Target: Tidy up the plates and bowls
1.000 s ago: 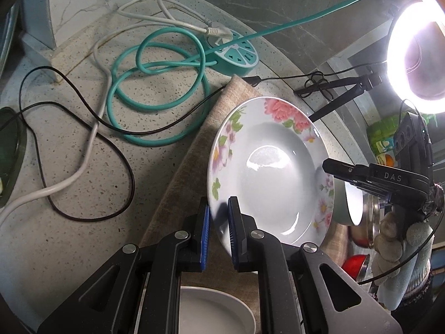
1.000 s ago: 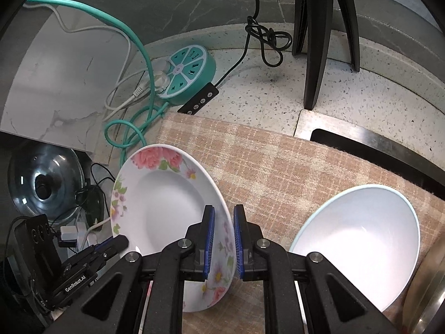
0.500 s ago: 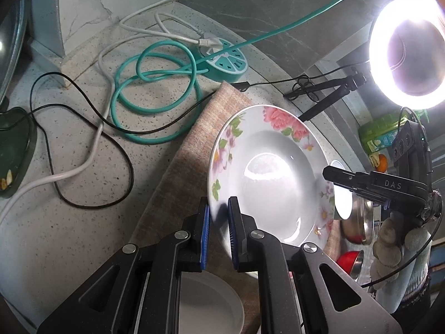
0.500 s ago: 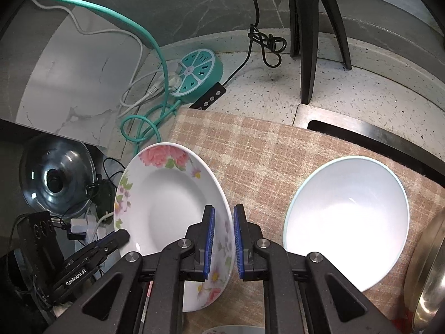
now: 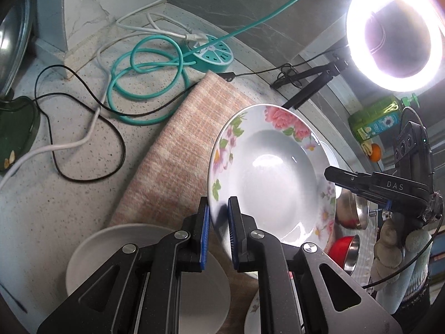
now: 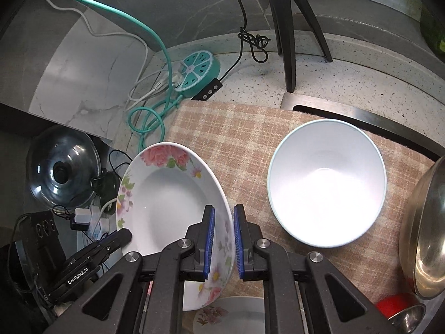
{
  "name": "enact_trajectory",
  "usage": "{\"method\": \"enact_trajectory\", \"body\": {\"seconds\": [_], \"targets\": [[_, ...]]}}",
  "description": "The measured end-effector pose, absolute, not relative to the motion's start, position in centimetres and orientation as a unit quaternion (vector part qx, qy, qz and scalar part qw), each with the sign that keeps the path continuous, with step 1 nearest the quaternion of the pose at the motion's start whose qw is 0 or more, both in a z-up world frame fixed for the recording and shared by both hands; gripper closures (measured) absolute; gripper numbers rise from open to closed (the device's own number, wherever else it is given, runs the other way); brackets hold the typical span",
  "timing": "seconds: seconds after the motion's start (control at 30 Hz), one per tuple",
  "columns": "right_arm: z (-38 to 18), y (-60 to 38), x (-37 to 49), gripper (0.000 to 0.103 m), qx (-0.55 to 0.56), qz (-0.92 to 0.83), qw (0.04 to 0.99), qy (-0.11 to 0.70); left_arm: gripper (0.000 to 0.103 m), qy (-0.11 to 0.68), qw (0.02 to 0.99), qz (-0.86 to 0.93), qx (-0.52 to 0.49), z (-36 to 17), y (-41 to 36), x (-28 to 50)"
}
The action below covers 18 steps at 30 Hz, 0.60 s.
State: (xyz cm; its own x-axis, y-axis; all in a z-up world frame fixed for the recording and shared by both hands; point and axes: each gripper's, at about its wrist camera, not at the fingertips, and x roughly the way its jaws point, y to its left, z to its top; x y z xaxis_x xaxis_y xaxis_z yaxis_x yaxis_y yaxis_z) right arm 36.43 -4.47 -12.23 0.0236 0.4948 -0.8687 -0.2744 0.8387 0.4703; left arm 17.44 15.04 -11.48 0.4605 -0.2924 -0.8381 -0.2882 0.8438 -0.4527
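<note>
Pinching opposite rims, your left claw (image 5: 217, 224) and right claw (image 6: 223, 239) both grip the plate (image 5: 274, 172), sharing its weight, tilted clear above the mat (image 6: 244, 139) beside the bowl (image 6: 326, 181).

Both grippers are matte black with triangular cut-outs, silver round screws and blue ribbed pads. The right gripper (image 5: 331, 174), at three o'clock in the left view, reads "DAS"; its hand (image 5: 389, 246) wears a pale knitted glove.

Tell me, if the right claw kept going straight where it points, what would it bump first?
Probably the checked cloth past the flowered plate it grips; depth is uncertain.
</note>
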Motion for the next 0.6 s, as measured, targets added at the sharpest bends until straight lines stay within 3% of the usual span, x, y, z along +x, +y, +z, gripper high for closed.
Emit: {"method": "enact_trajectory", "body": {"seconds": [0.6], "targets": [[-10.9, -10.0, 30.7, 0.09, 0.102, 0.257, 0.721, 0.635, 0.092, 0.521, 0.81, -0.029, -0.266, -10.3, 10.7, 13.1]]}}
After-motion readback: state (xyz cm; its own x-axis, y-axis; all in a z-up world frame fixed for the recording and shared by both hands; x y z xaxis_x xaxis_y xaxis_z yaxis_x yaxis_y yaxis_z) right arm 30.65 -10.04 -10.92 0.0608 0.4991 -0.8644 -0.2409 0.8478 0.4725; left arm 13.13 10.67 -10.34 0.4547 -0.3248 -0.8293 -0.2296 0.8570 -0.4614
